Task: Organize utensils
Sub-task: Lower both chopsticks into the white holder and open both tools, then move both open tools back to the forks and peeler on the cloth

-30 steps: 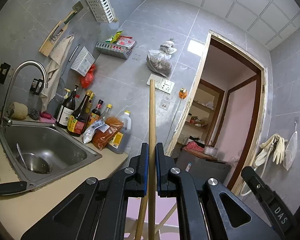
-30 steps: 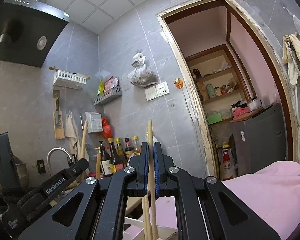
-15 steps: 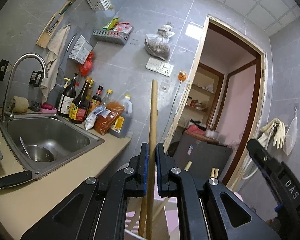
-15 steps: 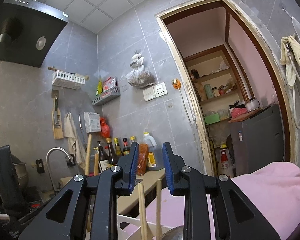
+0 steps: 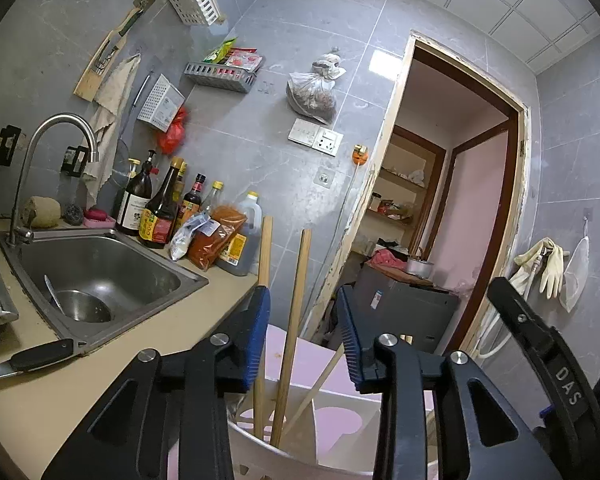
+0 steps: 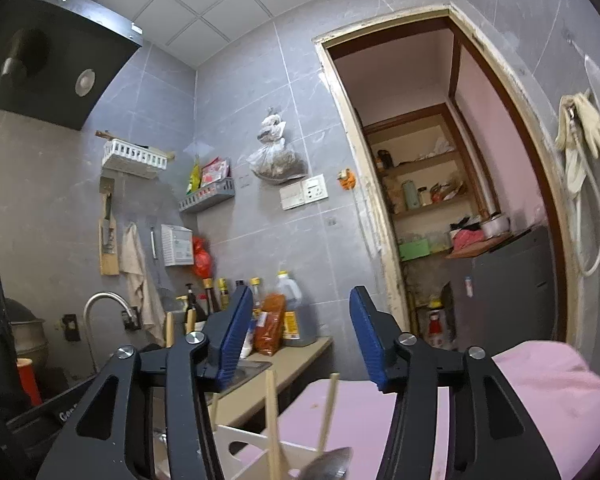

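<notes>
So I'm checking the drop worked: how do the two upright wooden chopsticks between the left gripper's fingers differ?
The left chopstick stands nearly vertical, partly hidden behind a blue pad; the right chopstick leans, its top tilted right, in the open gap. The left chopstick's top sits higher in the left wrist view than the right's. Both are plain wood, standing in the white holder, ungripped by the open left gripper.

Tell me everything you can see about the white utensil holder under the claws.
The white utensil holder looks like thin plastic, with rounded cut-outs in its walls. It sits below both open claws, over a pink surface; its base is out of view. Several wooden chopsticks stand in it, leaning at different angles against the rim. In the right wrist view a metal spoon bowl also shows at its edge. Neither the left claw nor the right claw touches it.
</notes>
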Tool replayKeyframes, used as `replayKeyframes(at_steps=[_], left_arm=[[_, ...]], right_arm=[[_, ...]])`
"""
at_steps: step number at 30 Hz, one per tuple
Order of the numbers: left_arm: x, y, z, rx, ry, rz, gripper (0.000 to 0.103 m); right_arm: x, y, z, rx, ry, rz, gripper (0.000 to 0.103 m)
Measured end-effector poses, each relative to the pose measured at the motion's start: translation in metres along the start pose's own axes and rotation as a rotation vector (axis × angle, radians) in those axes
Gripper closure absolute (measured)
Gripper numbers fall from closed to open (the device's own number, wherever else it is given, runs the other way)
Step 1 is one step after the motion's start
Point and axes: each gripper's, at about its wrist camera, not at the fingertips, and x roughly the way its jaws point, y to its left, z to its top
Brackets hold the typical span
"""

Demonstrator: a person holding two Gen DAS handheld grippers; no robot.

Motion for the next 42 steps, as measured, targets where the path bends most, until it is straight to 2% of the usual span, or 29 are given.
replayKeyframes(at_steps=[3, 4, 5, 10, 15, 20, 22, 29, 33, 42], left_arm=[[-0.001, -0.004, 0.003, 0.002, 0.024, 0.005, 0.069], [-0.001, -0.007, 0.003, 0.006, 0.035, 0.001, 0.067], [-0.002, -0.01, 0.003, 0.011, 0.044, -0.005, 0.063], [-0.008, -0.028, -0.001, 0.06, 0.077, -0.046, 0.051], [-0.016, -0.047, -0.01, 0.093, 0.118, -0.102, 0.033], [-0.025, -0.069, -0.023, 0.144, 0.164, -0.149, 0.019], [-0.029, -0.076, -0.029, 0.162, 0.185, -0.169, 0.018], [-0.038, -0.097, -0.053, 0.219, 0.253, -0.223, 0.012], [-0.036, -0.104, -0.066, 0.217, 0.325, -0.255, 0.011], [-0.025, -0.115, -0.091, 0.225, 0.513, -0.275, 0.011]], right_arm=[[-0.007, -0.006, 0.007, -0.014, 0.021, -0.027, 0.047], [-0.01, -0.008, 0.009, -0.025, 0.029, -0.037, 0.042], [-0.014, -0.01, 0.011, -0.039, 0.034, -0.049, 0.037], [-0.035, -0.021, 0.019, -0.075, 0.066, -0.106, 0.028], [-0.056, -0.037, 0.024, -0.067, 0.12, -0.155, 0.019], [-0.08, -0.053, 0.026, -0.063, 0.151, -0.197, 0.007], [-0.09, -0.06, 0.026, -0.066, 0.16, -0.212, 0.001], [-0.119, -0.077, 0.027, -0.099, 0.204, -0.242, 0.0], [-0.132, -0.087, 0.023, -0.13, 0.245, -0.265, 0.0], [-0.143, -0.111, 0.0, -0.168, 0.433, -0.313, 0.0]])
